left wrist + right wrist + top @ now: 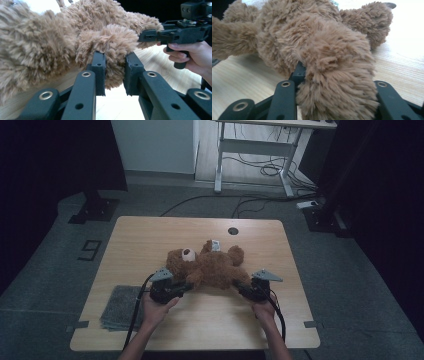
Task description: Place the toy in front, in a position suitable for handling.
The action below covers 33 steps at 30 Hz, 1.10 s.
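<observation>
Your 2 forearms enter from the near edge of the bench (210,320), each hand wrapped around a hand-held gripper.

Left hand-held gripper (114,75): jaws drawn close together and clamped on a furry limb of the teddy bear (207,265). In the left gripper view the plush bulges between and over both pads, which press into it from either side. In the high view this tool sits at the bear's near left side, just below its head.

Right hand-held gripper (337,100): jaws closed on another limb of the bear. In the right gripper view the fur swells out between the 2 arms and hides the pads almost wholly, so contact is judged from the compressed plush. In the high view you hold this tool at the bear's near right side.

Teddy bear: brown, lying across the middle of the bench, head toward your left, pale muzzle facing up, a small white tag (216,245) on its far side. It rests on the wood between your 2 tools.

Other items: 1 grey cloth (120,307) lies at the near left corner of the bench, just beside your left forearm. 1 round cable hole (233,231) sits near the far edge.
</observation>
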Tool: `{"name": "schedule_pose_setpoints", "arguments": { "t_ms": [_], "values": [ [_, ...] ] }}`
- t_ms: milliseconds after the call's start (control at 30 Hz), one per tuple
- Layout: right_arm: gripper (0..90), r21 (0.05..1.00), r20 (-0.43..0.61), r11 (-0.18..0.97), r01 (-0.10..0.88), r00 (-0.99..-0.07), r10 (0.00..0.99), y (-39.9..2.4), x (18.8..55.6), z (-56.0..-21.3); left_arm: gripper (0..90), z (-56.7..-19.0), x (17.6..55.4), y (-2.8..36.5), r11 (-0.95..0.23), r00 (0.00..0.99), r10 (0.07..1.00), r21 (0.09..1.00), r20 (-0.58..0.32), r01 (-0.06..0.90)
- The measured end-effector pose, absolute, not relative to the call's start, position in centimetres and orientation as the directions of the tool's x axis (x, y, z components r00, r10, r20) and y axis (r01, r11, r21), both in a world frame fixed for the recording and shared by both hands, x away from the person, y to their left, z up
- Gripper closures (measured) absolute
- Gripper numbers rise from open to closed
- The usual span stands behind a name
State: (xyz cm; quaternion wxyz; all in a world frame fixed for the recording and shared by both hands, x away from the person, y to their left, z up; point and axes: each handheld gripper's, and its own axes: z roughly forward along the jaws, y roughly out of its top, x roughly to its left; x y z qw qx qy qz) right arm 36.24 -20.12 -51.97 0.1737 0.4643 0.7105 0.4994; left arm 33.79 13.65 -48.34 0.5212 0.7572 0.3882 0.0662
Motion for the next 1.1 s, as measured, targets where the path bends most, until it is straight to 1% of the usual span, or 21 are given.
{"name": "schedule_pose_setpoints", "arguments": {
  "t_ms": [133,200,333,433,533,567,600,667,700,800,867,1000,1100],
  "values": [
    [58.3,0.876,0.198,0.089,0.475,-0.520,0.831,-20.3,35.5,-51.9,72.9,-48.3,33.6,13.6,-0.157,0.692,0.655,0.841,-0.304,0.518],
    [58.3,0.877,0.197,0.086,0.472,-0.518,0.832,-20.6,35.5,-51.8,74.2,-48.3,33.4,13.3,-0.158,0.701,0.635,0.834,-0.325,0.529],
    [58.4,0.881,0.188,0.090,0.465,-0.517,0.835,-21.1,35.4,-51.5,75.2,-48.1,33.0,12.3,-0.177,0.723,0.614,0.838,-0.316,0.516],
    [58.5,0.879,0.201,0.078,0.470,-0.514,0.834,-21.6,35.5,-51.5,74.5,-48.0,32.8,11.9,-0.189,0.727,0.621,0.844,-0.293,0.502],
    [58.3,0.880,0.202,0.076,0.469,-0.515,0.833,-21.7,35.6,-51.6,73.0,-48.2,32.8,12.2,-0.179,0.722,0.625,0.845,-0.297,0.503],
    [58.3,0.881,0.202,0.074,0.467,-0.514,0.834,-21.7,35.7,-51.6,70.9,-48.2,32.8,12.4,-0.171,0.717,0.631,0.849,-0.295,0.500],
    [58.2,0.882,0.201,0.074,0.466,-0.513,0.835,-21.7,35.8,-51.6,66.8,-48.2,32.8,12.6,-0.163,0.710,0.640,0.851,-0.294,0.498],
    [58.2,0.881,0.206,0.069,0.467,-0.512,0.834,-21.8,35.9,-51.8,54.1,-48.1,32.7,13.0,-0.158,0.702,0.652,0.854,-0.286,0.495],
    [58.2,0.882,0.208,0.068,0.467,-0.514,0.832,-21.8,36.0,-51.8,48.8,-47.8,32.4,13.8,-0.180,0.686,0.686,0.857,-0.243,0.484],
    [57.9,0.883,0.206,0.070,0.464,-0.517,0.831,-21.8,35.9,-51.8,38.3,-47.6,31.9,15.4,-0.188,0.661,0.719,0.854,-0.217,0.485],
    [57.3,0.883,0.208,0.067,0.464,-0.515,0.832,-21.8,35.9,-51.9,32.0,-47.6,31.4,16.6,-0.181,0.663,0.718,0.863,-0.212,0.471],
    [56.9,0.884,0.207,0.068,0.463,-0.517,0.831,-21.8,35.9,-51.9,21.5,-47.4,31.0,18.2,-0.210,0.656,0.729,0.847,-0.198,0.488],
    [56.7,0.884,0.207,0.070,0.463,-0.520,0.829,-21.8,36.0,-51.9,20.3,-47.5,30.8,19.0,-0.232,0.633,0.755,0.831,-0.174,0.505]
  ]
}}
